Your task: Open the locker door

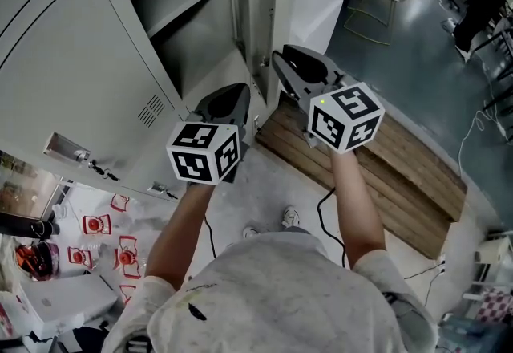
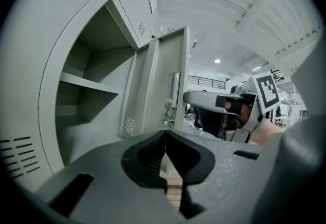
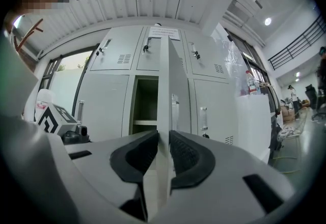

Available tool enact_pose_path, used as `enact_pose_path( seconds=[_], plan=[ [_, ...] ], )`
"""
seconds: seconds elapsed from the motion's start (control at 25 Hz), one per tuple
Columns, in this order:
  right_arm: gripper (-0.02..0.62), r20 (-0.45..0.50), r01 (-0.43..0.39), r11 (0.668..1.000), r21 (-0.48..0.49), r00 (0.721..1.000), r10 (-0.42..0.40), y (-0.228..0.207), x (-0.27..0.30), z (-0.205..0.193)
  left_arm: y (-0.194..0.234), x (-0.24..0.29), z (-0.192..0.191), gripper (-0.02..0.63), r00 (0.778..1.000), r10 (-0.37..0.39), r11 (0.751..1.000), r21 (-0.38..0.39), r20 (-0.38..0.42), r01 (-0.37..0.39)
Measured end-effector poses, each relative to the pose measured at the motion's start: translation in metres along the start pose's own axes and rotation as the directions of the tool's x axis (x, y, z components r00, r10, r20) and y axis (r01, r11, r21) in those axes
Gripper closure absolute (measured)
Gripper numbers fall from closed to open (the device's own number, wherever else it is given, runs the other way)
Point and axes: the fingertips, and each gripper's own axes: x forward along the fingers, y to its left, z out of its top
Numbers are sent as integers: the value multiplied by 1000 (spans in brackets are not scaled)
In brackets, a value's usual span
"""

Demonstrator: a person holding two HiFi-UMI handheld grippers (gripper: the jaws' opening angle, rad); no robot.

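— How far along with the pale grey metal locker door (image 2: pixel 158 80)?
— Mostly done: swung well out from its compartment, clamped by its free edge in the right tongs (image 3: pixel 164 139). Left to do, at a guess: swinging wider, or letting go.
— And the left tongs (image 2: pixel 165 134)?
— Clenched on nothing, near the right pair.
— Counts?
— One open door, one grey inner shelf (image 2: pixel 89 83), two tongs.

Notice (image 3: pixel 164 31) print too small; locker door (image 3: pixel 163 90) bottom out of frame.

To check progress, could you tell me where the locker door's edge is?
Centre of the right gripper view, the locker door is gripped edge-on by the right gripper.
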Motion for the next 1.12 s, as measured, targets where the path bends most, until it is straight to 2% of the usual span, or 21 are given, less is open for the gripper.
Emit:
enact_pose_path(
  seconds=[1.12],
  plan=[
    [528, 21, 46, 991, 124, 999, -49, -100, -28, -2, -40, 74, 6, 598, 999, -37, 999, 14, -10, 37]
  ],
)
